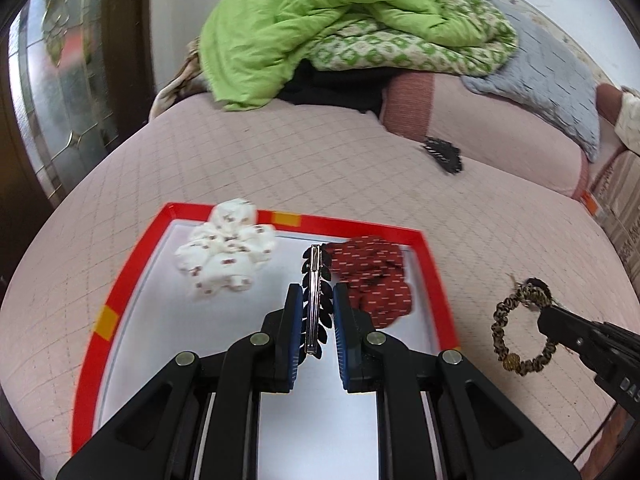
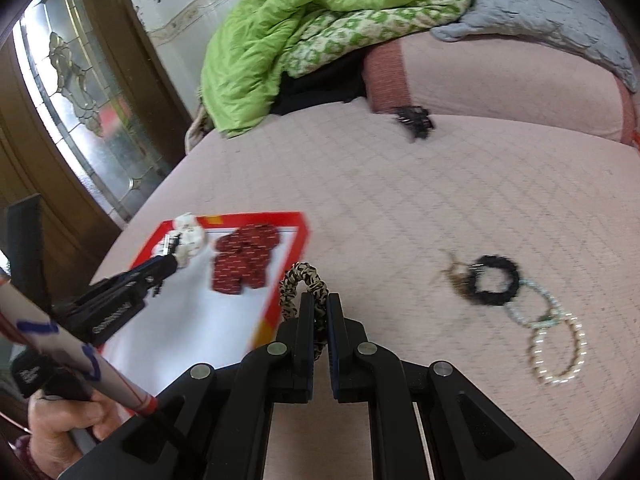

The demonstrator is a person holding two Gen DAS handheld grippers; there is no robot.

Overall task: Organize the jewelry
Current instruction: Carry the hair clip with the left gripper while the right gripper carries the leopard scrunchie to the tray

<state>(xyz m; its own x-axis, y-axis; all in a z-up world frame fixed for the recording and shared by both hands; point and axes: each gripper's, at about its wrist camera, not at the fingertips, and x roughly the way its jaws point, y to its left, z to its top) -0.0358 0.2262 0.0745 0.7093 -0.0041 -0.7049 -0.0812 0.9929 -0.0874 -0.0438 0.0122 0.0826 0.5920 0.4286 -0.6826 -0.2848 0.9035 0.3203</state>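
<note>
Now hair clip [image 1: 316, 300] btwn left fingers [image 1: 295, 320], scrunchie [image 2: 304, 284] btwn right

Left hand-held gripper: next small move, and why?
Probably lower and release. The left hand-held gripper is shut on the hair clip, already over the white inside of the red-rimmed tray, beside the red bow, so little travel seems left.

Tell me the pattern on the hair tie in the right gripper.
Leopard-style print, tan and black, on the hair tie; it shows best in the right wrist view.
</note>
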